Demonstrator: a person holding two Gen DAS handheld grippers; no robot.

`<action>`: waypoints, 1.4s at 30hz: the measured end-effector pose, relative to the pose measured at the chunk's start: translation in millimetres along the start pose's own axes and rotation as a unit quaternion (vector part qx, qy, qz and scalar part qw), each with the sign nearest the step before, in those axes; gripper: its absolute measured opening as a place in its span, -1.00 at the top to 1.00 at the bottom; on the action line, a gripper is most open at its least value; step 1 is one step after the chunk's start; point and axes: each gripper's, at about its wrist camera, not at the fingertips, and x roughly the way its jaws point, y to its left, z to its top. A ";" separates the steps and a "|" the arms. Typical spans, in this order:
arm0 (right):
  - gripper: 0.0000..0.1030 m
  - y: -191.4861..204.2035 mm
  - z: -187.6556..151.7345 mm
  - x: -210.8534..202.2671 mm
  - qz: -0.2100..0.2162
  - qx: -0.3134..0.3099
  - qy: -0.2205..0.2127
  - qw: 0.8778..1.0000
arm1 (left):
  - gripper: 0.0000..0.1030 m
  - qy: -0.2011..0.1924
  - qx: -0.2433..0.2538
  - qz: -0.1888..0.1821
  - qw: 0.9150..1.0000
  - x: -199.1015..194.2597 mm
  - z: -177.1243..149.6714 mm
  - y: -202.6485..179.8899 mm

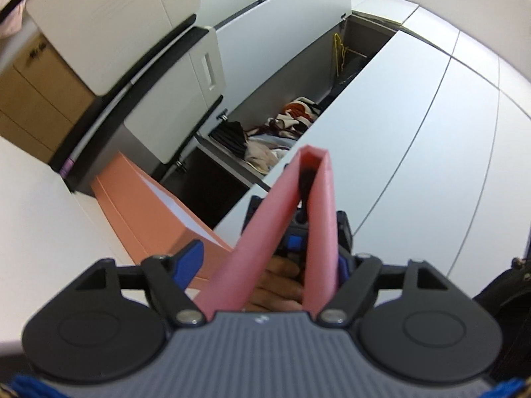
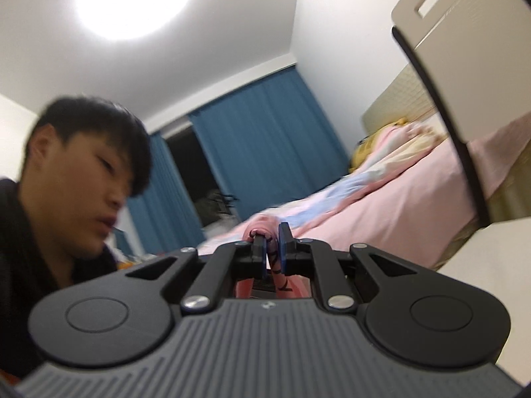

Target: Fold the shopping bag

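Two claws in frame, one per wrist view. Left claw (image 1: 265, 258): black arms with blue pads, spread wide; no earlier view to compare. Between its jaws, untouched by either pad, stands a smooth matte pink paper shopping bag (image 1: 317, 199), folded into a tall narrow inverted V with stiff flat panels and a crisp crease at the peak. Through the gap show the other claw's black-and-blue parts and a person's hand (image 1: 278, 282).

Right claw (image 2: 272, 248): pressed together, pinching a pink fold of the bag (image 2: 262, 225), with black lettering on the paper between the pads.

Surface beneath, left view: glossy white panelled platform (image 1: 415, 139) with thin dark seams. One hinged white lid (image 1: 292, 30) is raised over a grey-lined storage compartment (image 1: 272, 93) holding crumpled patterned cloth (image 1: 292, 119) and a yellow wire hanger (image 1: 339, 53). Near left lies a flat salmon-orange cardboard box (image 1: 139, 205).

Room, right view: round glowing ceiling lamp (image 2: 136, 0), pleated blue curtains (image 2: 265, 132), a bed with soft pink bedding (image 2: 381, 205), and a person in dark clothing (image 2: 20, 248) leaning in.
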 end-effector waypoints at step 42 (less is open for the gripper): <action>-0.60 14.5 -4.4 -65.4 -0.124 -0.039 0.111 0.985 | 0.82 0.104 -0.027 -0.039 0.993 43.0 -23.2 -6.8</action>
